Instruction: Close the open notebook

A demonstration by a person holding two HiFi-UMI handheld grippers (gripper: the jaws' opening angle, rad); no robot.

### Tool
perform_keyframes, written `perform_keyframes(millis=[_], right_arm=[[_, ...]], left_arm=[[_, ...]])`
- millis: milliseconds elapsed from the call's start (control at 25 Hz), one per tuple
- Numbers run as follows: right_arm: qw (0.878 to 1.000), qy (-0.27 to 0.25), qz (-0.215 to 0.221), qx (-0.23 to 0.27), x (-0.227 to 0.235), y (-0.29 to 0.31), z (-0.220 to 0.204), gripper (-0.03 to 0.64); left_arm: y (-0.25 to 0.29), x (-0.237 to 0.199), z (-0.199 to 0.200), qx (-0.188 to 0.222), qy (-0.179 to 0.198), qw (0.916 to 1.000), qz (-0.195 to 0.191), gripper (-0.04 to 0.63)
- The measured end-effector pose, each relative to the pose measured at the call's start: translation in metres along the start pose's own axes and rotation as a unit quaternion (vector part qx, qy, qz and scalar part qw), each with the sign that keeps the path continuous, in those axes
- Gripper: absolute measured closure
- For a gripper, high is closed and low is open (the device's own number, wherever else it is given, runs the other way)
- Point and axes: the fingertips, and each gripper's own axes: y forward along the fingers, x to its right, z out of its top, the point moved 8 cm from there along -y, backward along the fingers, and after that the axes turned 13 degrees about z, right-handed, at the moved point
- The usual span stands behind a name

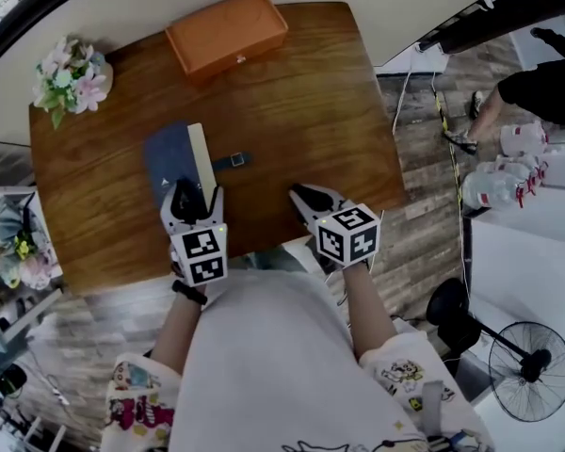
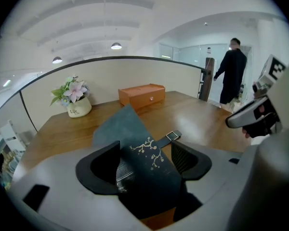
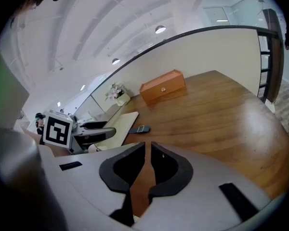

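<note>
Wooden table [image 1: 292, 130] on plank flooring, its near edge lost behind the person's torso. At its far edge sit an orange box [image 1: 228, 32] and a flower pot [image 1: 71, 75]. The dark blue notebook [image 1: 177, 163] lies front-left, its raised cover hiding the pages. Left gripper [image 1: 194, 196] spread wide around that cover, not clamping. Right gripper [image 1: 306, 196] pinched together, empty.

White flower pot [image 2: 79, 110], far-left corner of table [image 2: 197, 117], bears the word "Life" in dark print; smaller 2nd line below too small to read. No other legible txt.
</note>
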Motion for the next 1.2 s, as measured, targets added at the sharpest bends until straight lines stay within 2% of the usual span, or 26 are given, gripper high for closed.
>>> perform_keyframes(millis=[240, 640, 960, 1200], right_arm=[[1.000, 0.013, -0.008, 0.003, 0.007, -0.005, -0.005, 0.583], [0.999, 0.028, -0.022, 0.008, 0.014, -0.012, -0.011, 0.583], [0.999, 0.034, -0.029, 0.011, 0.014, -0.016, -0.015, 0.583], [0.999, 0.033, -0.031, 0.012, 0.011, -0.018, -0.015, 0.583]], left_arm=[[0.010, 0.014, -0.007, -0.008, 0.048, 0.9986, 0.023, 0.276], [0.020, 0.027, -0.016, -0.022, 0.104, 0.9941, 0.022, 0.249], [0.025, 0.031, -0.020, -0.028, 0.114, 0.9931, 0.008, 0.238], [0.022, 0.027, -0.017, -0.026, 0.098, 0.9948, -0.003, 0.239]])
